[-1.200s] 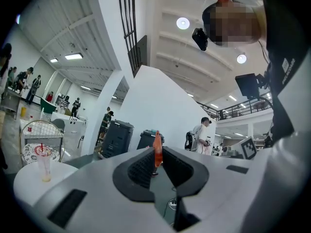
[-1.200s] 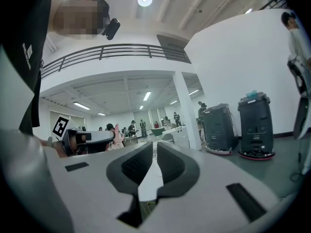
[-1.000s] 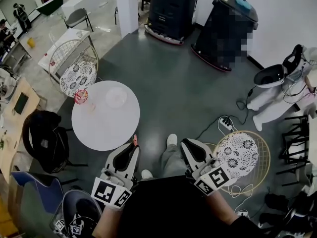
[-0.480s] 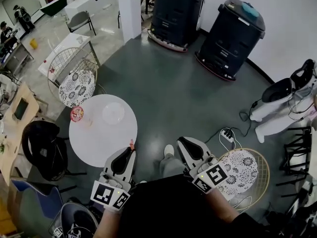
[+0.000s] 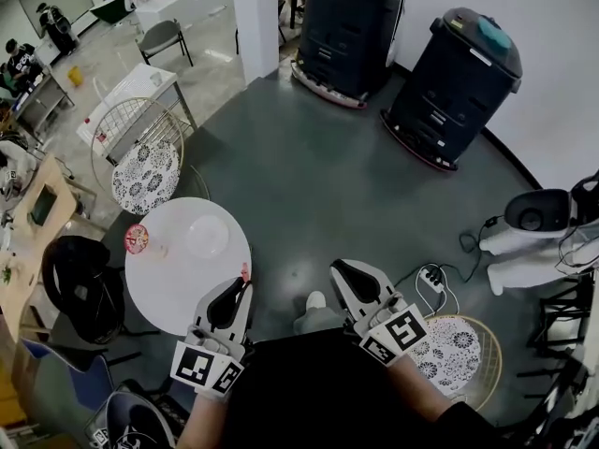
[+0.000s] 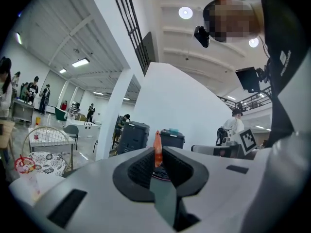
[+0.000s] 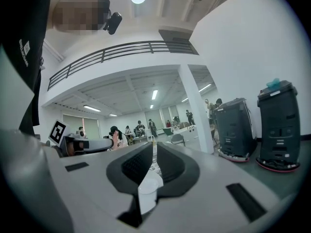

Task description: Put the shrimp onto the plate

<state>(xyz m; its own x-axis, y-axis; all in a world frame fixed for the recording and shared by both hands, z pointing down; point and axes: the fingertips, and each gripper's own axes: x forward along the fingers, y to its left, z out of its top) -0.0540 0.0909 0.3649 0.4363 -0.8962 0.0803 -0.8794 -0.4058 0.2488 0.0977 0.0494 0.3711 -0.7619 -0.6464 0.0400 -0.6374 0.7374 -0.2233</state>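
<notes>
An orange shrimp (image 6: 157, 149) sticks up between the jaws of my left gripper (image 6: 157, 154), which is shut on it. In the head view the shrimp (image 5: 245, 271) shows at the tip of the left gripper (image 5: 245, 281), just off the right edge of a round white table (image 5: 178, 288). A pale plate (image 5: 207, 237) lies on that table, ahead and to the left of the shrimp. My right gripper (image 5: 337, 267) is held over the grey floor, and its jaws (image 7: 154, 147) are shut on nothing.
A pink-lidded cup (image 5: 137, 239) stands at the table's left edge. A black chair (image 5: 80, 279) is left of the table and a wire chair with a patterned cushion (image 5: 145, 176) behind it. Another patterned chair (image 5: 445, 349) and a power strip (image 5: 432, 277) lie to my right. Two black bins (image 5: 454, 73) stand far ahead.
The whole scene has slid down and left in the head view, and the table's edge now lies close to the left gripper's tip. Both grippers keep their pose, the shrimp still held.
</notes>
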